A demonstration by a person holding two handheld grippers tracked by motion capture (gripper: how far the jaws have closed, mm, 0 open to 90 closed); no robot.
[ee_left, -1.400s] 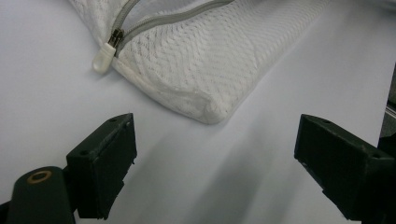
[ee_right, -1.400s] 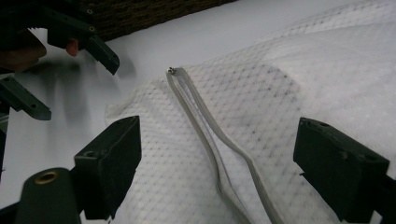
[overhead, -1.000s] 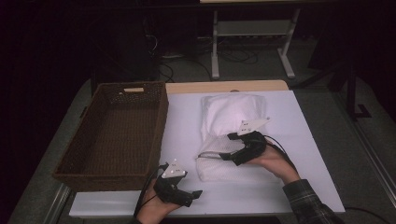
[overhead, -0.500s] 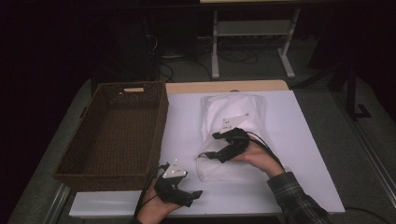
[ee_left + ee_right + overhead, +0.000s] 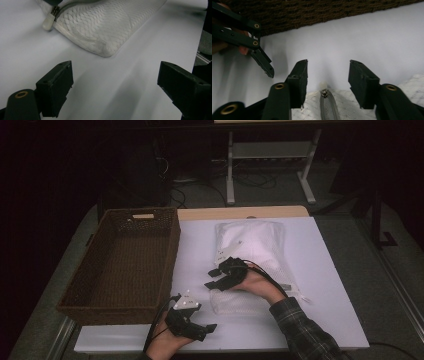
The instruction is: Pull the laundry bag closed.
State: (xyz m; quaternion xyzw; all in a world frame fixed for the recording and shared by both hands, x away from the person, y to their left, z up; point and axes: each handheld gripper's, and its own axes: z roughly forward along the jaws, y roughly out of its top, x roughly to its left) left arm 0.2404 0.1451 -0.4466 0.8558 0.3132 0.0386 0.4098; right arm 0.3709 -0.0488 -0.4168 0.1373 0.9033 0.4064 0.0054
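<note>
My right gripper (image 5: 216, 279) low over white mesh bag's (image 5: 260, 245) near end, jaws just been closing, half apart astride zipper pull (image 5: 322, 86), not gripping, bag flat on table (image 5: 330, 270) beside basket (image 5: 125, 265), my left gripper (image 5: 202, 330) wide open, empty.

The high view is dim: the room beyond the far edge and at both sides sinks into near black, and only the white surface (image 5: 330, 270) catches light, evenly and without glare. The picture is soft and grainy, with fine detail lost in the dark basket (image 5: 125, 265). Both gripper views are brighter. In the left gripper view, broad soft shadows fall across the near surface, and the near jaws are slightly blurred. In the right gripper view the near jaws are out of focus.
</note>
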